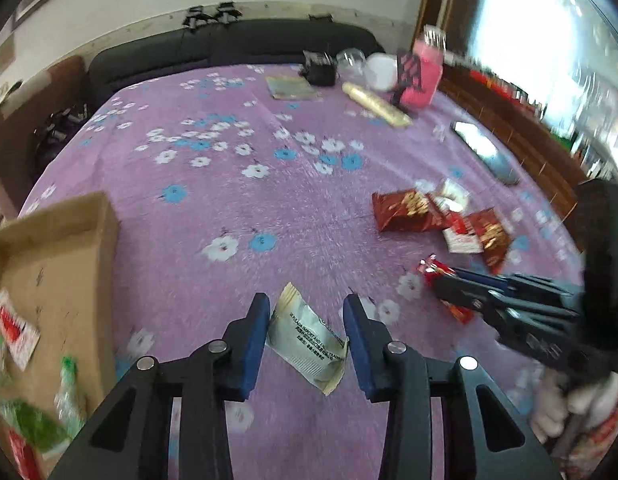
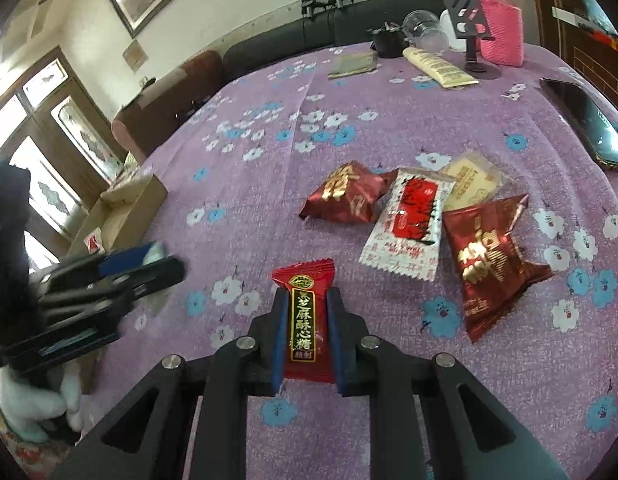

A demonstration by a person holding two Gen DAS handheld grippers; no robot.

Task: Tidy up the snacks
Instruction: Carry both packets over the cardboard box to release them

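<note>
Between right jaws — red candy packet (image 2: 304,322).
</note>
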